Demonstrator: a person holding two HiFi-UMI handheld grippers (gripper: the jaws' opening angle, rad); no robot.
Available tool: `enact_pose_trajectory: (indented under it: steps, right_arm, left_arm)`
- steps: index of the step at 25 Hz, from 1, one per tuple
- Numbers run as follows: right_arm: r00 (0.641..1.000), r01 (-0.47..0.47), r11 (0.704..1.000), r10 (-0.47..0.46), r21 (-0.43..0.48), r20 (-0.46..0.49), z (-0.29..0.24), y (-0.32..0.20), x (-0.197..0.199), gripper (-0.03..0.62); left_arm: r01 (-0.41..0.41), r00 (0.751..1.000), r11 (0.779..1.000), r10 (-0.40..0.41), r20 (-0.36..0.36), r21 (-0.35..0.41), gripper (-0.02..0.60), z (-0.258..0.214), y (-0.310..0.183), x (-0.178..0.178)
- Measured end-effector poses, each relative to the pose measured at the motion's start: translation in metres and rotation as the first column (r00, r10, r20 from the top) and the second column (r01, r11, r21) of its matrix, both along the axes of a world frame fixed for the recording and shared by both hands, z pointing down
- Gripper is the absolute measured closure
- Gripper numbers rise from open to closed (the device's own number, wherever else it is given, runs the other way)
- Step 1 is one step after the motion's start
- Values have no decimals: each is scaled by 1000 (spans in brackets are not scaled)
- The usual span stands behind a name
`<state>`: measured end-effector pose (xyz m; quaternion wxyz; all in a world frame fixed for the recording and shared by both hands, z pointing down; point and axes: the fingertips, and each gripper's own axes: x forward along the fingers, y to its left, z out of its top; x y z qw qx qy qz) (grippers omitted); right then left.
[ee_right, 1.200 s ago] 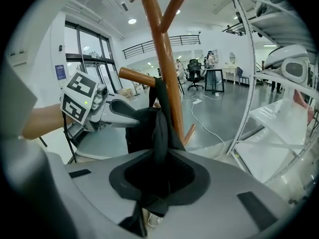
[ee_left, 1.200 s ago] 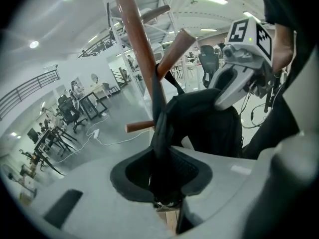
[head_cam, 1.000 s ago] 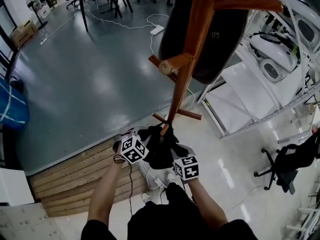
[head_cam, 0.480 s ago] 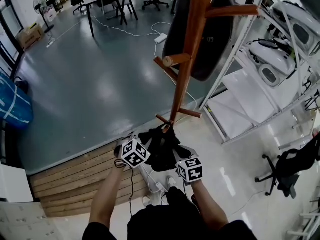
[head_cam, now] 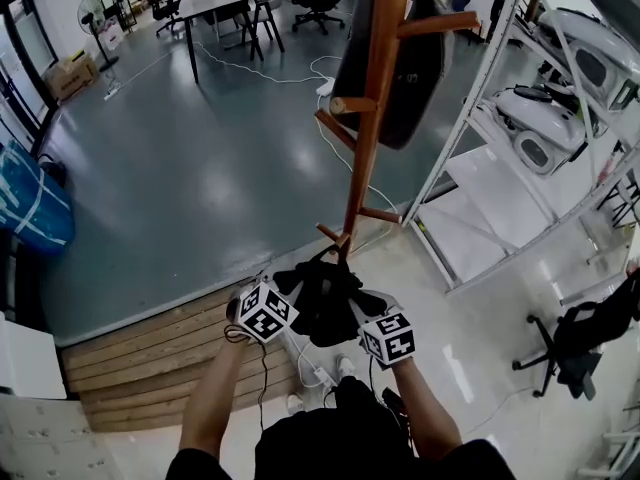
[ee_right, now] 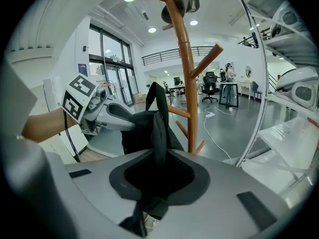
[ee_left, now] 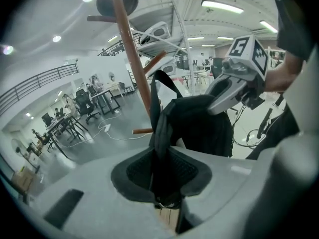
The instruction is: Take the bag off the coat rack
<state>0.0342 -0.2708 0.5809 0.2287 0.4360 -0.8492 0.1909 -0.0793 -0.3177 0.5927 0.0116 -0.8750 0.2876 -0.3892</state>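
Note:
A black bag (head_cam: 322,303) hangs between my two grippers, low beside the foot of the wooden coat rack (head_cam: 365,138) and clear of its pegs. My left gripper (head_cam: 290,296) is shut on one of its black straps (ee_left: 158,133). My right gripper (head_cam: 355,316) is shut on another strap (ee_right: 158,128). In the left gripper view the bag's body (ee_left: 199,126) sits just past the jaws, with the right gripper (ee_left: 234,78) behind it. The right gripper view shows the left gripper (ee_right: 99,111) on the bag's far side. Another dark thing (head_cam: 400,68) hangs high on the rack.
White metal shelving (head_cam: 480,158) with white devices stands to the right of the rack. A wooden plank step (head_cam: 140,353) lies under my left arm. Cables and a power strip (head_cam: 310,368) run on the floor by my feet. An office chair (head_cam: 570,338) is at far right.
Both grippers keep hold of the bag and have hardly moved. The head view has tilted up, so the rack stands a little farther from the bag.

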Motion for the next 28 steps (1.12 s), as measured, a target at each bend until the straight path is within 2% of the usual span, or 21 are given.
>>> enact_pose_trajectory:
  steps: [7,14,21,28]
  right_arm:
    - [993,116,993,-116,-10,8,-6,27,-8,526]
    - [969,246,969,-245,-22,37,-1,62,-21,526]
    - [947,318,947,-315,-48,57,14,97,-34,526]
    - [930,366,927,-362,-84,56,25,127,-40,525]
  left_arm:
    - [60,997,997,-61,-42,-42,502,-5,41,-15]
    - [140,986,987,-146,-82,-76,502,-2,90,-31]
    - [195,974,974,-206,-92,-113,503,11,137,-45]
    - [216,967,963,-234,-101,-161,503,27,173,-50]
